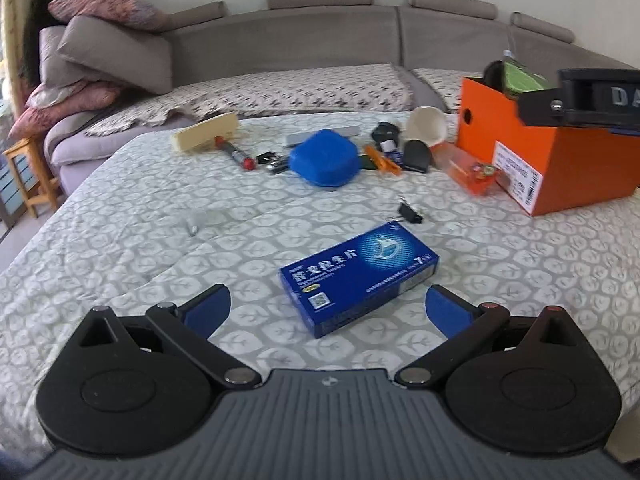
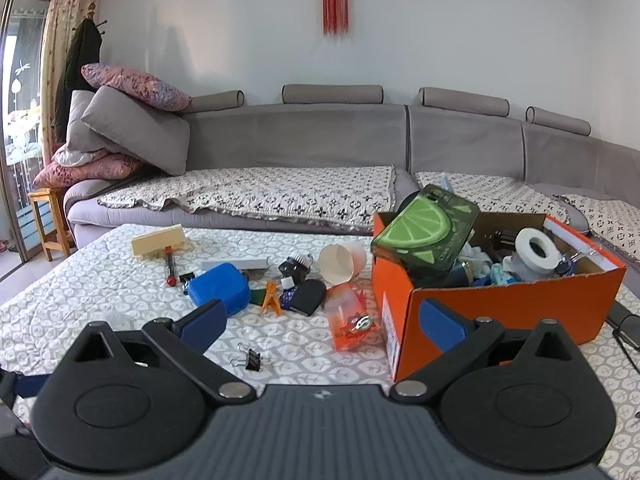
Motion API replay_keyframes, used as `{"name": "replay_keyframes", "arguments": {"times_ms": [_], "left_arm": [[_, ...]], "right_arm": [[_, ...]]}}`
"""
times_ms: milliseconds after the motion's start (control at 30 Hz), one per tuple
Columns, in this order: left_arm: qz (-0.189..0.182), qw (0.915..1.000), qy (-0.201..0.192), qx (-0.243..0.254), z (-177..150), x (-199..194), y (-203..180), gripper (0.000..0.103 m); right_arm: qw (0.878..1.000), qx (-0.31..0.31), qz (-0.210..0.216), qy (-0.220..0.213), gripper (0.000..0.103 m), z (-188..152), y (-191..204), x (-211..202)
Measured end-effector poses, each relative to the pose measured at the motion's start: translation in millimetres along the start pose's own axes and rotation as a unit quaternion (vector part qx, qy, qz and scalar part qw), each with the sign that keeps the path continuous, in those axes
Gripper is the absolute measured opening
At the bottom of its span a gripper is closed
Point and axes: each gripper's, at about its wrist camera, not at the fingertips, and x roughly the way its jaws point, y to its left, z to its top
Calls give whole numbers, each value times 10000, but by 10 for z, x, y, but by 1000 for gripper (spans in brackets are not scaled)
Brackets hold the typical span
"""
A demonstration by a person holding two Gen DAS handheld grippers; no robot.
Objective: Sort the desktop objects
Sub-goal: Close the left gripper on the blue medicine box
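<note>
Left wrist view, sofa (image 1: 280,40): big and grey, curves round the back, with cushions piled at its left end.
Table (image 1: 120,240): covered with a grey cloth with white leaf shapes. All the small things lie on it.
Orange box (image 2: 500,312): cardboard, open on top, on the right side of the table. It is full of things.
Green pack (image 2: 424,228): has a lime slice picture, leans out of the orange box at its left end.
White roll (image 2: 534,252): sits inside the orange box, near the right end.
Left gripper (image 1: 328,312): low over the table, jaws wide apart, holding nothing.
Right gripper (image 2: 322,320): higher up, jaws wide apart, holding nothing. Its right blue finger is in front of the orange box wall.
Blue box (image 1: 356,276): flat medicine box, lies just ahead of the left gripper, between its two fingers and not touched by them.
Blue case (image 1: 324,158): round-cornered, in the middle of the heap of small things at the far side.
Cream block (image 1: 204,132): long, at the left end of the heap.
Paper cup (image 2: 342,262): on its side, just left of the orange box.
Orange plastic case (image 2: 352,320): see-through, beside the orange box, with tiny bits inside.
Black clip (image 1: 410,212): lies alone, just past the blue box.
</note>
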Motion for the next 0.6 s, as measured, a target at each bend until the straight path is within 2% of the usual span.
{"name": "replay_keyframes", "arguments": {"times_ms": [100, 300, 467, 600], "left_arm": [[-54, 9999, -143, -60, 45, 30, 66, 103], [-207, 9997, -22, -107, 39, 173, 101, 103], [-569, 9981, -54, 233, 19, 186, 84, 103], [-839, 9941, -15, 688, 82, 284, 46, 103]], "right_arm": [[9999, -32, 37, 96, 103, -33, 34, 52], [9998, -28, 72, 209, 103, -81, 43, 139], [9994, -14, 105, 323, 103, -144, 30, 199], [9993, 27, 103, 367, 103, -151, -10, 222]]}}
